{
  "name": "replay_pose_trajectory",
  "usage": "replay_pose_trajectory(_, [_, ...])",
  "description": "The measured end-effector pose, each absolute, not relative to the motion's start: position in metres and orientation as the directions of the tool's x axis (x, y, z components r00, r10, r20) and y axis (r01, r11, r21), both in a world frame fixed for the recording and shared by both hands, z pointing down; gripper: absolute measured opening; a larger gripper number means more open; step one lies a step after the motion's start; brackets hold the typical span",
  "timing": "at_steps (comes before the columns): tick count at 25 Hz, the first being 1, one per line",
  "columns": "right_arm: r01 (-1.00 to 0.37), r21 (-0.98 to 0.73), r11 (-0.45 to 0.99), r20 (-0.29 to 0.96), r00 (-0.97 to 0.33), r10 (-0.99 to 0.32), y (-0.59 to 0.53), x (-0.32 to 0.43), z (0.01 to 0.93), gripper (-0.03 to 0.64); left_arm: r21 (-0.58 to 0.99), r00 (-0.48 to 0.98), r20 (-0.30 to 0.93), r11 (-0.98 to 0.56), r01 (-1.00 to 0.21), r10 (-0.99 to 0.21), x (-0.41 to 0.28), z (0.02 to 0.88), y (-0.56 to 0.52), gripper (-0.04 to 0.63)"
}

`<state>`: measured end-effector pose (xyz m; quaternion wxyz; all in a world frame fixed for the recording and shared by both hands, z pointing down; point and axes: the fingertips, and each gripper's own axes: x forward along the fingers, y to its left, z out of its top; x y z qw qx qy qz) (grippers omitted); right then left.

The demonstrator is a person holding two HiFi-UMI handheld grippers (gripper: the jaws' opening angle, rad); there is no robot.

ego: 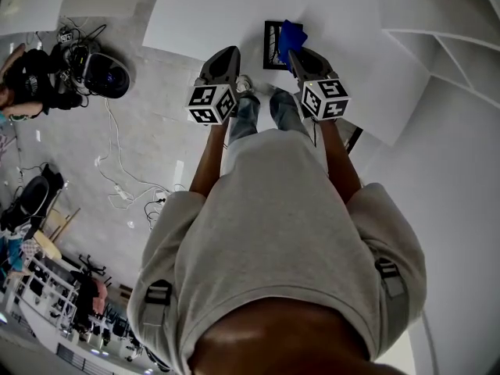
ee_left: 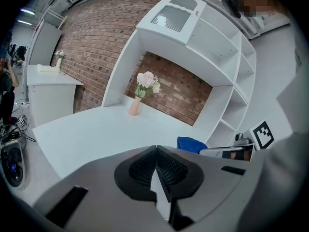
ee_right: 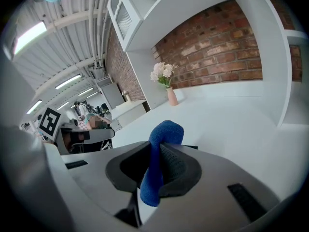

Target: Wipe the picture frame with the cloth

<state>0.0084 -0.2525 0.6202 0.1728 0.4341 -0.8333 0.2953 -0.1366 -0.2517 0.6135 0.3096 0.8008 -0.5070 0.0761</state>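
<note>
The picture frame lies flat on the white table, dark-edged, just ahead of both grippers. My right gripper is shut on the blue cloth, which hangs over the frame's right side. In the right gripper view the cloth is pinched between the jaws and bulges above them, with a dark edge of the frame just beyond. My left gripper hovers left of the frame, shut with nothing in it. The left gripper view also shows the cloth.
A vase of pale flowers stands at the back of the table against a brick wall. White shelving rises at the right. On the floor to the left lie cables and dark gear. A person is at far left.
</note>
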Motion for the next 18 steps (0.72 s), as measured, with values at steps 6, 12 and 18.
replay_pose_trajectory(6, [-0.796,-0.376,0.475,0.529,-0.605,-0.595,-0.264,-0.020,0.630,0.063,0.424,0.487,0.437,-0.305,-0.853,-0.756,-0.130,0.618,-0.246,0.015])
replay_pose_trajectory(12, [-0.777,-0.393,0.493,0.528,-0.629,-0.571,-0.278,-0.037,0.635,0.063,0.423,0.487,0.435,-0.305,-0.853,-0.758,-0.130,0.614,-0.241,0.015])
replay_pose_trajectory(18, [-0.782,-0.369,0.502,0.570,-0.617,-0.542,-0.293,-0.042,0.655,0.063,0.424,0.477,0.439,-0.292,-0.857,-0.762,-0.134,0.614,-0.241,0.015])
